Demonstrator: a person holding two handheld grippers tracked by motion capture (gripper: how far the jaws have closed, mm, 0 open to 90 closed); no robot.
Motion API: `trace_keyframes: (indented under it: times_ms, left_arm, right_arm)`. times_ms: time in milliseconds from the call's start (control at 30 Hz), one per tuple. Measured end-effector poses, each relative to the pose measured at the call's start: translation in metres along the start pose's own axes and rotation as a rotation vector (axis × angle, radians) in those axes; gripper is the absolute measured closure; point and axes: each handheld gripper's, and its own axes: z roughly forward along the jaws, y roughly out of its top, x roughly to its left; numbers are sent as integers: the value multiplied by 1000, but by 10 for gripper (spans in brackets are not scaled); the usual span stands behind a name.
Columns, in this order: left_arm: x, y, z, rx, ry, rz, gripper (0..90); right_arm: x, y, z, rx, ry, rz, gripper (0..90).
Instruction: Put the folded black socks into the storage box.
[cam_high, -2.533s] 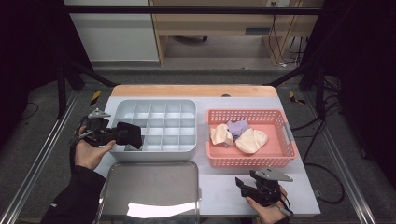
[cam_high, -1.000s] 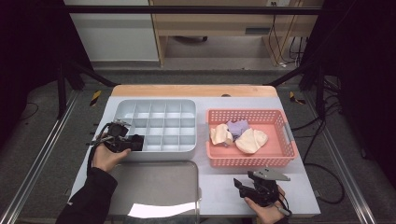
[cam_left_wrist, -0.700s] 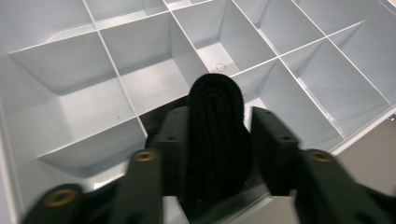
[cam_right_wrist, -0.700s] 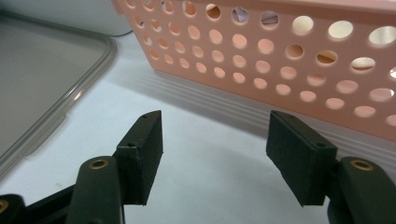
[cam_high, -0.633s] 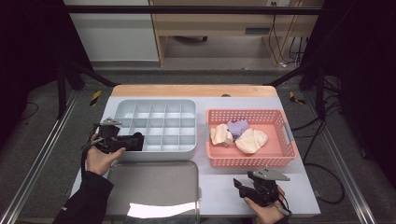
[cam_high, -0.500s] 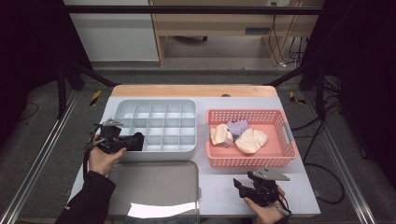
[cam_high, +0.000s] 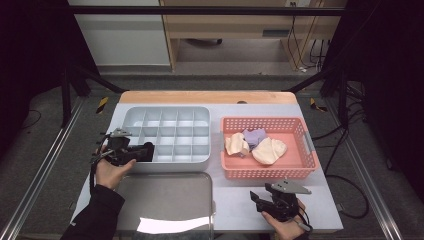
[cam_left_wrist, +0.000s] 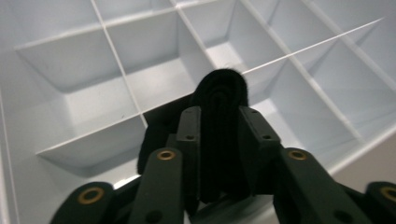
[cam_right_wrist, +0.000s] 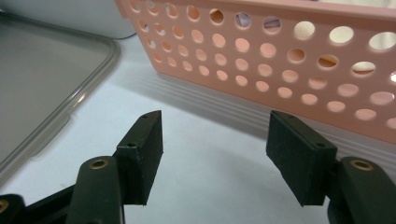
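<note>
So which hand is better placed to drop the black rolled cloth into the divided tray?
Left: its gripper already clamps the black rolled cloth over the divided tray.

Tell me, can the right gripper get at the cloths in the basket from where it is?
Probably yes: the right gripper is open and empty, and the basket is open-topped, though it must lift over the near wall to the cloths.

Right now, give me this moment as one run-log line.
left claw: shut on black rolled cloth, over divided tray | right claw: open, idle by pink basket

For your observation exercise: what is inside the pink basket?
The pink basket holds two cream rolled cloths and a lilac one; anything beneath them is covered.
</note>
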Motion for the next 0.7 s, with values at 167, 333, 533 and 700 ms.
trace_keyframes:
  times_ms: [167, 333, 533, 700]
  left_arm:
    - [-10, -2, -18, -140, -13, -10, 571]
    - [-22, -11, -28, -196, -26, -12, 480]
    - [-36, -26, -32, -184, -35, -5, 424]
    - [-46, -40, -35, -197, -62, -4, 404]
  right_arm:
    - [1, 1, -1, -7, 2, -3, 365]
    - [0, 1, -2, -11, -1, 2, 365]
    - [1, 2, -4, -22, 0, 6, 365]
    - [0, 2, -5, -28, -3, 2, 365]
